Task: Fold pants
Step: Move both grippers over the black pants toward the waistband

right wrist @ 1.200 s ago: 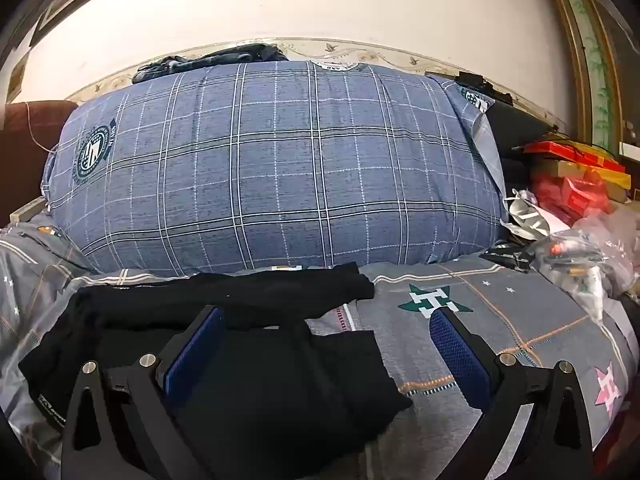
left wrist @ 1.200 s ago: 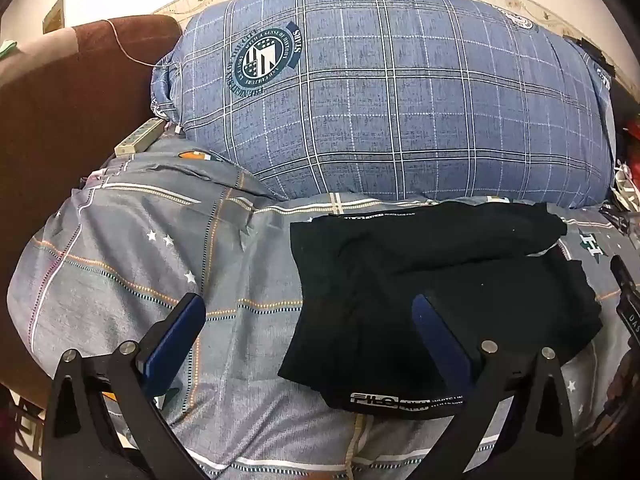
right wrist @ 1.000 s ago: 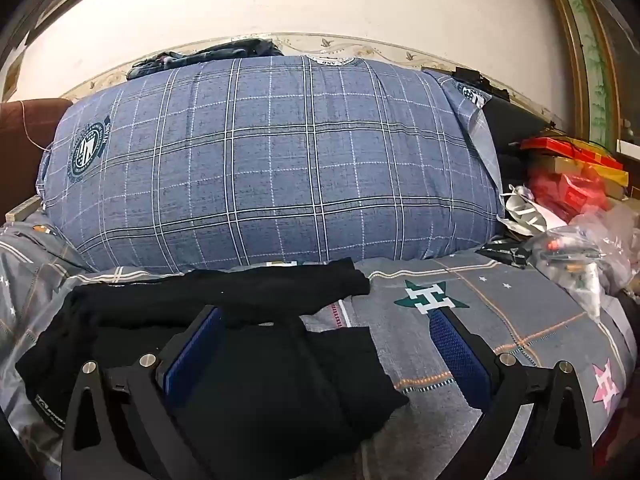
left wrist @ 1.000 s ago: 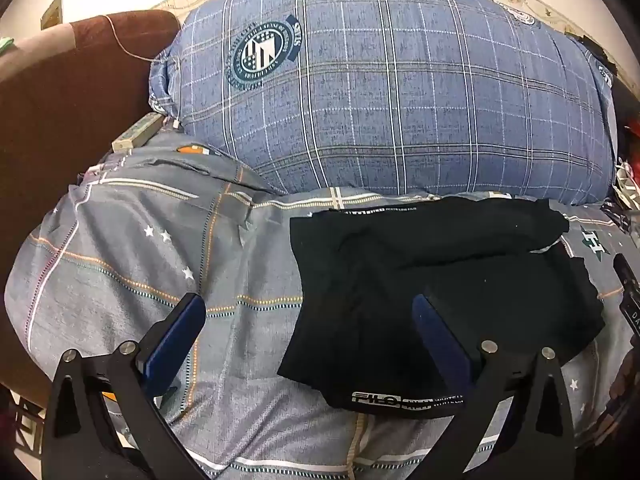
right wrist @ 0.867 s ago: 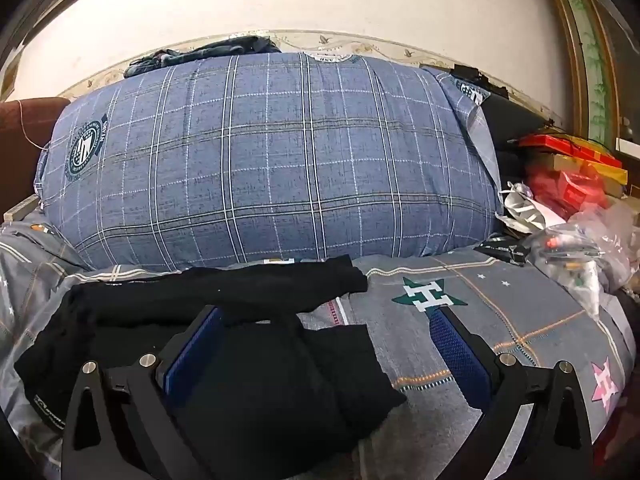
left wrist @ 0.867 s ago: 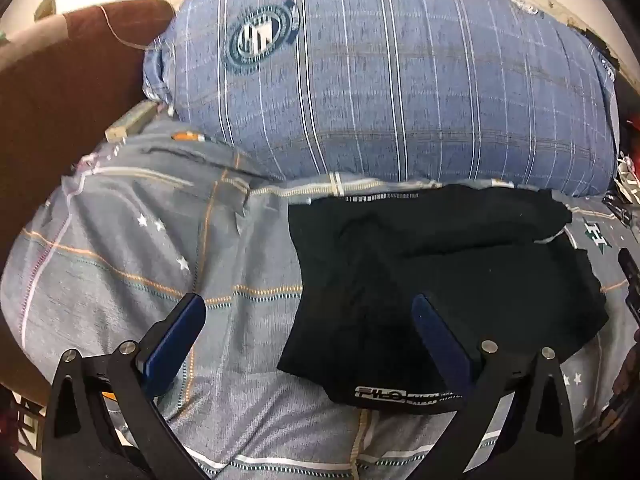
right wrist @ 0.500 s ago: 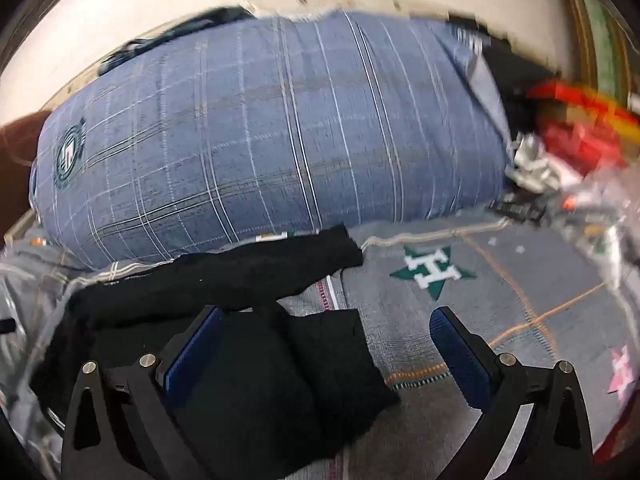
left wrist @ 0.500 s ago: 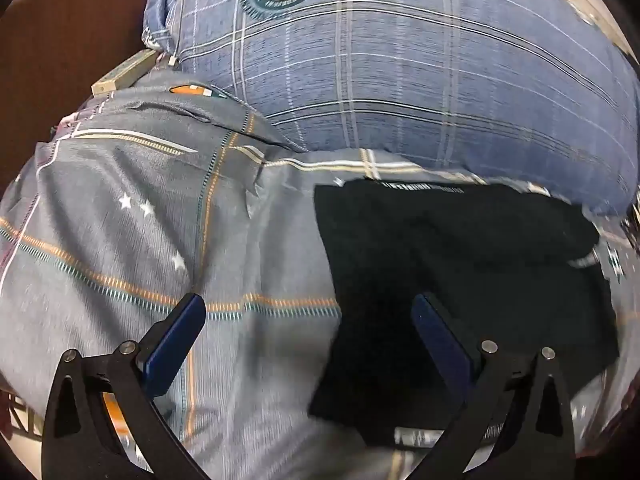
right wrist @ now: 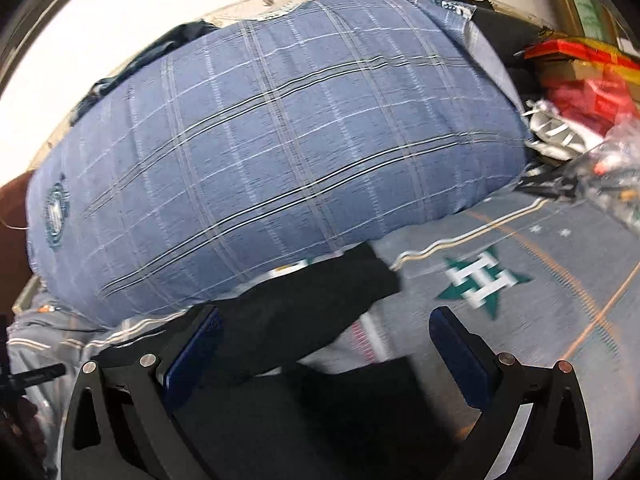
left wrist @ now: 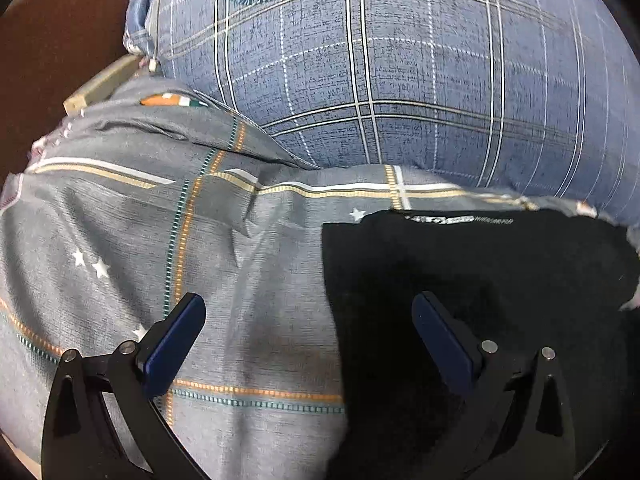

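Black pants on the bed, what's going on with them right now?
The black pants lie loosely spread on the grey bedsheet, in front of the blue plaid pillow. The left gripper and right gripper are both open, close over the fabric, gripping nothing. No fold has started.

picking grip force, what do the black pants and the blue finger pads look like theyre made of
Black pants: soft matte fabric, probably a knit; they lie limp and rumpled with no sheen, printed lettering at the waistband.
Blue pads on the left gripper fingers: likely rubber or soft plastic, matte with a fine texture.
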The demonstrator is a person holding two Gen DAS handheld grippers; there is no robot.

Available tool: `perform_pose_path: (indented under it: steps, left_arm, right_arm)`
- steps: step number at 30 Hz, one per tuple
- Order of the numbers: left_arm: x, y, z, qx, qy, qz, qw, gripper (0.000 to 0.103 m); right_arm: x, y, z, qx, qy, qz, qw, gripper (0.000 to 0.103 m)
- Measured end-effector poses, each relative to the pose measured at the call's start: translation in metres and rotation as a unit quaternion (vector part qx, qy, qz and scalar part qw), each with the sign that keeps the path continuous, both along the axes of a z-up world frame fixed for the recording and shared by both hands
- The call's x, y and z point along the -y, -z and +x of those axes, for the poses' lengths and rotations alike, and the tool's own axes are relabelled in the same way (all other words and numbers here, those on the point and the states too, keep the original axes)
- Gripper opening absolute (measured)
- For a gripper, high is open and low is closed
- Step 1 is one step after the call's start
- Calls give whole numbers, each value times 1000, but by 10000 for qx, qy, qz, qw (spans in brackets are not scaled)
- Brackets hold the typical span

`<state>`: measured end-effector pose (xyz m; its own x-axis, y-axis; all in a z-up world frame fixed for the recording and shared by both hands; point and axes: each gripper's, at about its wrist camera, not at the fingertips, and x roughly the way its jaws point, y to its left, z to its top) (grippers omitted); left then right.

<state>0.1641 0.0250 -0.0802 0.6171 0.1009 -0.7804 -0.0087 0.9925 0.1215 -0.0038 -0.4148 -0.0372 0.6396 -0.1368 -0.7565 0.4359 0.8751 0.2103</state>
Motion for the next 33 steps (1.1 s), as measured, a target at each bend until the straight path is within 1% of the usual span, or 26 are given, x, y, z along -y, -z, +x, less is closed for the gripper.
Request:
perform_pose_path:
  steps: [1, 2, 3, 4, 7, 9, 13, 18, 23, 33]
  left_arm:
    - [-1, 4, -2, 21, 3, 59, 10000, 103]
    - [-1, 8, -1, -76, -10, 78, 9999, 103]
    - [-2, 11, 0, -187, 14, 25, 9998, 103]
    - [-1, 11, 0, -200, 68, -54, 9998, 103]
    - [0, 9, 0, -83, 66, 46, 9999, 103]
    - [0, 9, 1, -123, 143, -66, 9998, 103]
    - [3, 14, 4, -145, 198, -21, 9997, 103]
    - [0, 18, 6, -154, 137, -63, 9998, 103]
    - [1, 20, 6, -153, 118, -51, 9998, 103]
    - [-3, 22, 9, -221, 137, -74, 9996, 103]
  right_arm:
    - [-2, 2, 4, -27, -107, 133, 9999, 102]
    - [-6, 2, 6, -2, -198, 153, 9997, 102]
    - [-9, 1, 8, 49, -235, 81, 9997, 102]
    - [-12, 2, 8, 83, -245, 6, 9997, 102]
    - [-18, 5, 8, 75, -301, -51, 9995, 102]
    - [-20, 8, 7, 42, -278, -148, 9995, 102]
    - [-16, 18, 13, -37, -223, -41, 9997, 102]
    - [-21, 28, 18, -179, -364, -95, 9991, 102]
    - [-24, 31, 18, -192, -419, -103, 9989, 102]
    - [-21, 35, 17, -252, -361, 10, 9990, 102]
